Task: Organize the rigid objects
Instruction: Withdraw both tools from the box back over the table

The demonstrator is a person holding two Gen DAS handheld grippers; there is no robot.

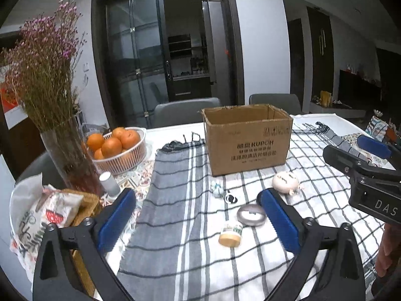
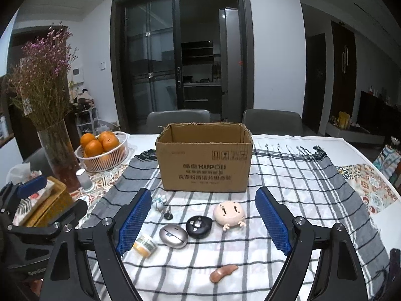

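Both tools hovering wide, empty. Right tool (image 2: 203,222) nearer: silver case (image 2: 173,236), black case (image 2: 199,226) lying betw. its fingers, cardboard box (image 2: 204,160) straight beyond.

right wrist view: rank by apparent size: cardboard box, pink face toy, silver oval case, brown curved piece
1. cardboard box, largest by far
2-3. pink face toy and silver oval case: look alike, not ranked
4. brown curved piece, smallest, though nearest the camera

A glass vase of dried flowers (image 2: 54,148) stands beside a white basket of oranges (image 2: 120,156).
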